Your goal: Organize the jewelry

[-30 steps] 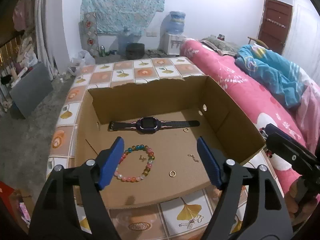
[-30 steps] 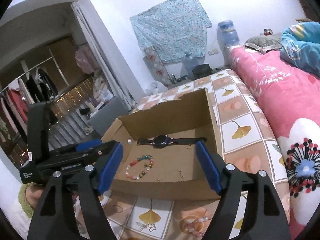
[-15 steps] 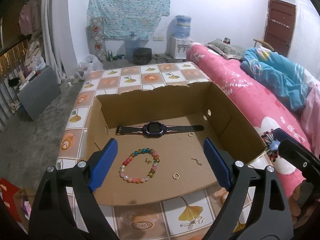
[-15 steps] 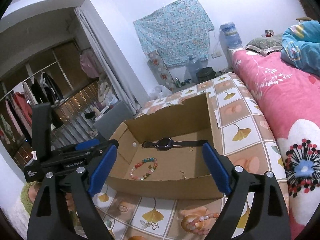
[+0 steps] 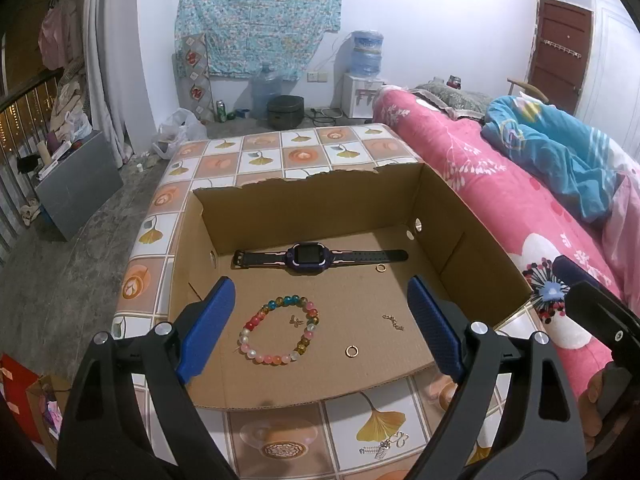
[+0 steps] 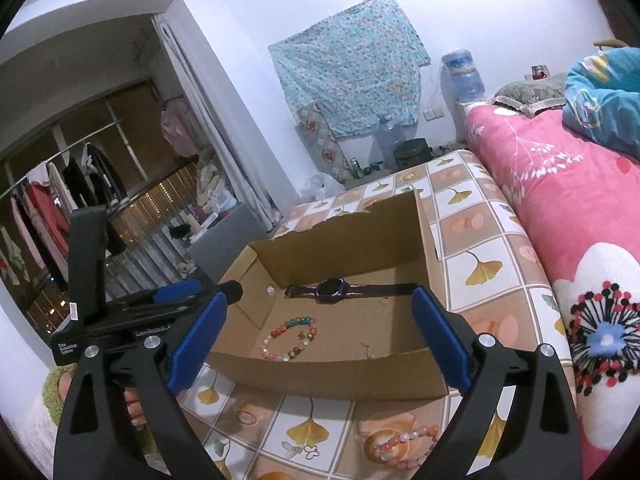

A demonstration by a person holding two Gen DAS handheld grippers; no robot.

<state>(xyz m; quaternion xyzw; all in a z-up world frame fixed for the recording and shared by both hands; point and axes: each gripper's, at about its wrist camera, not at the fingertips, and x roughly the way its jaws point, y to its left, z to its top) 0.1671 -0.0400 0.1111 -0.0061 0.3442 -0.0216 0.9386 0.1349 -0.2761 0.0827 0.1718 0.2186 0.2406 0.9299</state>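
An open cardboard box (image 5: 480, 256) lies on the tiled table. Inside it are a dark watch (image 5: 308, 257), a coloured bead bracelet (image 5: 280, 334), a small charm (image 5: 297, 321), a short chain piece (image 5: 394, 322) and two gold rings (image 5: 351, 351) (image 5: 381, 268). My left gripper (image 5: 319, 292) hangs open over the box's near edge with nothing between its fingers. My right gripper (image 6: 320, 294) is in front of the box (image 6: 332, 376). Its jaws are opening and hold nothing. A pink bead bracelet (image 6: 400, 444) and a silver trinket (image 6: 298, 450) lie on the table before the box.
A pink flowered bed (image 5: 500, 184) with a blue blanket (image 5: 560, 160) runs along the table's right side. Water bottles and a cooker (image 5: 285, 111) stand at the far wall. The floor drops away left of the table, by a grey board (image 5: 80, 184).
The fingers of both grippers have spread wider apart. The jewelry in the box and on the table has not moved.
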